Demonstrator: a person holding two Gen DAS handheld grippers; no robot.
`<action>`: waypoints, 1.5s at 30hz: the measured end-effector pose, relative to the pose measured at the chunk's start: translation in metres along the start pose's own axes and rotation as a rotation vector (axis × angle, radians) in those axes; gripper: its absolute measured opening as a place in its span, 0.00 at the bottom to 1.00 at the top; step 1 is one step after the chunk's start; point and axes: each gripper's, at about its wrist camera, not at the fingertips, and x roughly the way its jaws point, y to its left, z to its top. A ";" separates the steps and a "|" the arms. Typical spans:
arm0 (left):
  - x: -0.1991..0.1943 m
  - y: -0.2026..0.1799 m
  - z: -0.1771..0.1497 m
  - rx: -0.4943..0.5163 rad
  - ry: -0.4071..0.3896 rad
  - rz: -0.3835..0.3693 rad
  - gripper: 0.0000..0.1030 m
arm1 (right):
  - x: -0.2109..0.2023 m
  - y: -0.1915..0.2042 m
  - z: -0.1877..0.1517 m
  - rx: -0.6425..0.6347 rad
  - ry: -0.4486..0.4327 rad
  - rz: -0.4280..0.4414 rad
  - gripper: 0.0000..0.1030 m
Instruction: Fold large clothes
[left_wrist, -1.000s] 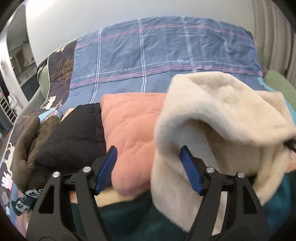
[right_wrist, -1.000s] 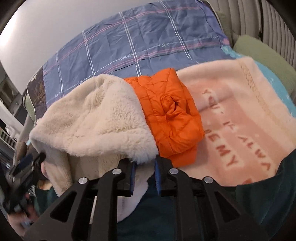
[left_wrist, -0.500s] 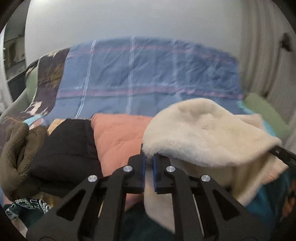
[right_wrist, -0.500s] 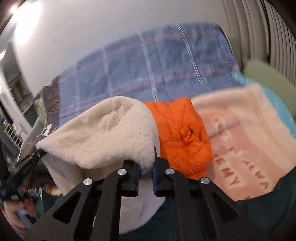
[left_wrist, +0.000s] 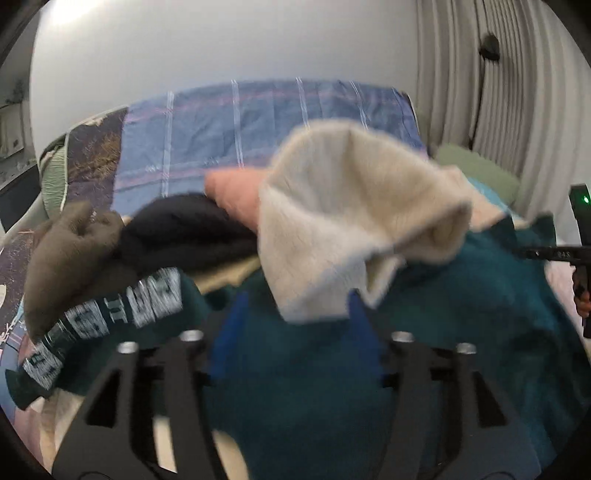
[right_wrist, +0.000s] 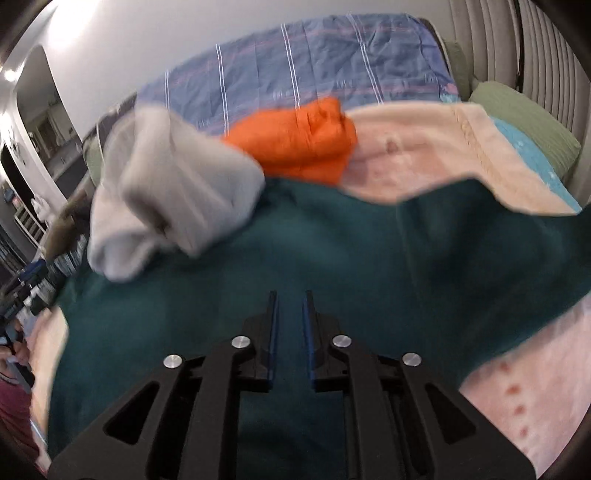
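Fleece, cream and thick, sits bunched on the bed ahead of you, between the black garment and the orange jacket, its near edge lapping onto the teal garment spread under both of your tools. It looks soft, bulky and light, with a pile that will likely slump and slide rather than hold a crease; a hem or a corner where the cloth doubles should give a firmer hold than a pinch of loose pile.

Your left hand-held gripper has just been opening and stands wide, the fleece's lower edge hanging between the fingers but not pressed. Your right hand-held gripper has also just been opening; it shows a narrow gap with nothing in it, over the teal cloth.

The left view alone shows the olive garment and the lettered band. The right view alone shows the orange jacket and the pink blanket. Both are motion-blurred.
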 end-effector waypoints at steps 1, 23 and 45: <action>0.002 0.006 0.011 -0.027 -0.020 -0.002 0.69 | -0.004 0.010 0.016 -0.007 -0.037 0.031 0.50; 0.152 0.001 0.134 0.004 0.033 -0.114 0.10 | 0.117 0.157 0.168 -0.380 -0.041 0.051 0.07; -0.041 -0.088 -0.055 0.265 0.080 -0.241 0.34 | -0.067 0.023 -0.071 -0.211 0.031 0.240 0.45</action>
